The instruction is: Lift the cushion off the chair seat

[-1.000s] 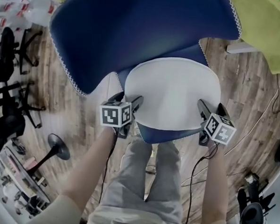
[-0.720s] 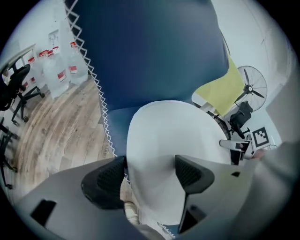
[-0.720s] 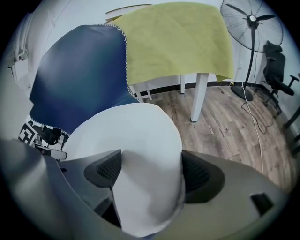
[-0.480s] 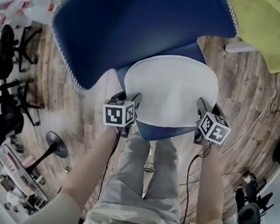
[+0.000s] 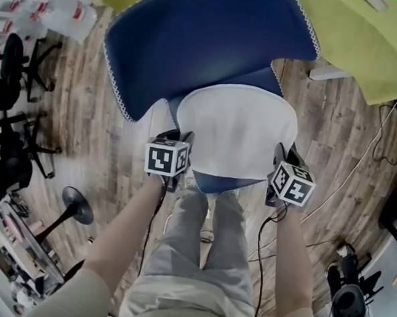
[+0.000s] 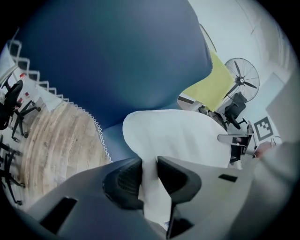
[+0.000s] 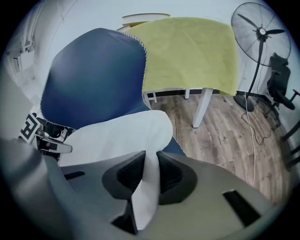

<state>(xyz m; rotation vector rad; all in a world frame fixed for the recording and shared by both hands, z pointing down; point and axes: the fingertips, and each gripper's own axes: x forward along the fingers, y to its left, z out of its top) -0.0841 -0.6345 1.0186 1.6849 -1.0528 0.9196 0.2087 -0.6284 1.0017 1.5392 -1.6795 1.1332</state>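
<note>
The left gripper (image 6: 149, 164) and right gripper (image 7: 150, 161) are closing, pinching the cushion (image 5: 237, 127) by its side edges, and its lift off the seat (image 5: 220, 184) looks barely begun.

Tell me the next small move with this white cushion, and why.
Probably lift both tools straight up together. The left tool and right tool have jaws closing on opposite edges of the cushion, fabric pinched between them, and the blue chair seat lies close beneath.

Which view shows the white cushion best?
Head view: the whole cushion shows, edge to edge. The gripper views each show one side only, with its edge pinched between the closing jaws of the left gripper and the right gripper.
</note>
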